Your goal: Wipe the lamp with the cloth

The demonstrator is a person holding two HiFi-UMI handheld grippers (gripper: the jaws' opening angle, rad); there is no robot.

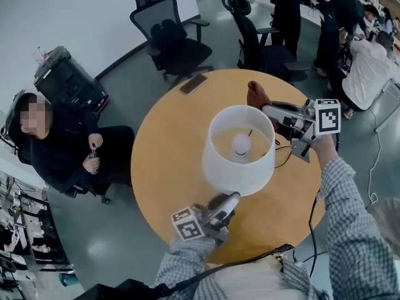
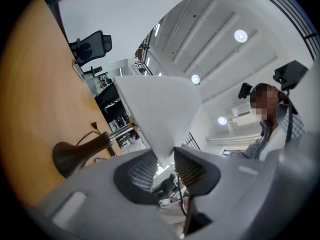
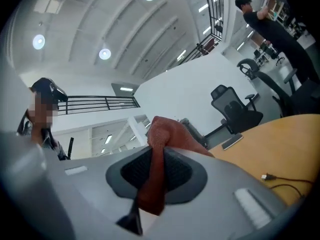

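A table lamp with a white shade (image 1: 239, 150) stands near the middle of the round wooden table (image 1: 169, 142). Its bulb (image 1: 241, 144) shows inside the shade. My left gripper (image 1: 226, 204) is shut on the shade's near rim; in the left gripper view the white shade (image 2: 160, 114) sits pinched between the pads, with the lamp's dark base (image 2: 70, 156) to the left. My right gripper (image 1: 265, 108) is at the far right of the shade, shut on a rust-red cloth (image 1: 256, 94). The cloth (image 3: 160, 154) bunches up between the jaws in the right gripper view.
A phone (image 1: 193, 84) lies at the table's far edge. The lamp's cord (image 1: 284, 155) trails to the right. Office chairs (image 1: 172, 39) stand beyond the table. A person in dark clothes (image 1: 59, 142) sits at the left, others stand at the back right.
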